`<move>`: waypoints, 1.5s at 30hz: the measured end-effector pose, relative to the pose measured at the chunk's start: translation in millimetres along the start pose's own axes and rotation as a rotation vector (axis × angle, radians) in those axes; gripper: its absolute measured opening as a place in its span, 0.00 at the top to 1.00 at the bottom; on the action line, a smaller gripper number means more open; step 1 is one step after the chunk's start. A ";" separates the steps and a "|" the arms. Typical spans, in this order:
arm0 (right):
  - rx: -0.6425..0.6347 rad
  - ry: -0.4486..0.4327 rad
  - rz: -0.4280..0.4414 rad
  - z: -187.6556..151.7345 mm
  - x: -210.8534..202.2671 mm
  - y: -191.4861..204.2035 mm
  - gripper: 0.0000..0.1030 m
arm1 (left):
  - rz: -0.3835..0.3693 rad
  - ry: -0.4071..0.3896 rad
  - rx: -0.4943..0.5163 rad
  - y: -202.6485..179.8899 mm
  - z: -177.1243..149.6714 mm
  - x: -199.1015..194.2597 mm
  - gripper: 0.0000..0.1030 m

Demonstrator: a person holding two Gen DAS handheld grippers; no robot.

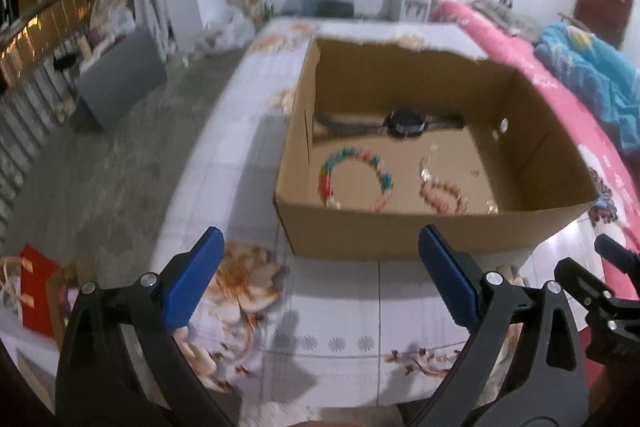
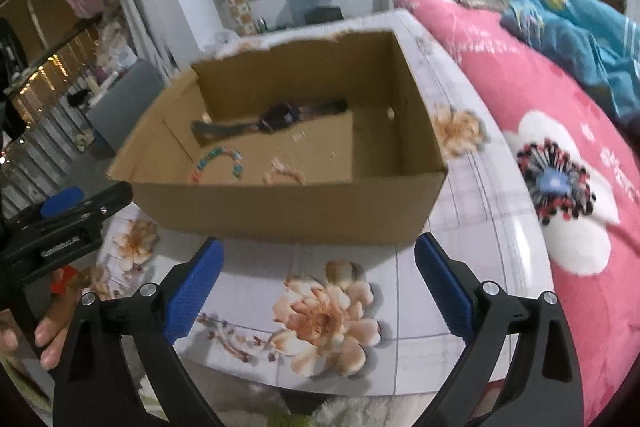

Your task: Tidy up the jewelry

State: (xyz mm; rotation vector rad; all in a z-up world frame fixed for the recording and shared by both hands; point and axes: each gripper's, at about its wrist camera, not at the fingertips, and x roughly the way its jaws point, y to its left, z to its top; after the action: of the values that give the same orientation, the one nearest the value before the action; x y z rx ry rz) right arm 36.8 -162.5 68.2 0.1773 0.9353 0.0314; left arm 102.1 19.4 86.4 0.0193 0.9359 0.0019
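Both grippers, left (image 1: 318,283) and right (image 2: 316,285), gape empty at lower frame before the box (image 1: 400,233); 2 bracelets (image 1: 354,179) and a watch (image 1: 406,123) lie inside at centre, so wide jaws risk snagging the near wall.

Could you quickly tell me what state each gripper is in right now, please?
Left gripper: open, nothing between the jaws.
Right gripper: open, nothing between the jaws.

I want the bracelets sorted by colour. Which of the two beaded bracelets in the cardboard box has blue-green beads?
The larger multicoloured beaded bracelet, lying nearer the left wall of the brown cardboard box. The smaller beaded bracelet to its right is all pinkish-orange.
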 end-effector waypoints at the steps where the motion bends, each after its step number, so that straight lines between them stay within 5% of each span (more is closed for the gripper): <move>1: 0.012 0.017 0.001 1.7 4.6 -1.0 0.09 | 0.005 0.019 -0.013 0.2 -0.9 4.7 0.09; 14: 0.033 0.070 -0.013 16.4 29.0 -2.6 0.09 | 0.050 0.053 0.064 -24.6 2.8 22.6 0.09; 45: 0.015 0.059 -0.034 21.9 25.5 -3.3 0.09 | -0.021 0.096 0.128 -39.7 1.6 25.0 0.09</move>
State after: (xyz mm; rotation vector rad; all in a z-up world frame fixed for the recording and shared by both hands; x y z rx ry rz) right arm 69.4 -166.1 60.1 0.1748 0.9974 -0.0016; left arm 117.9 -20.0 66.5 0.1293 1.0311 -0.0773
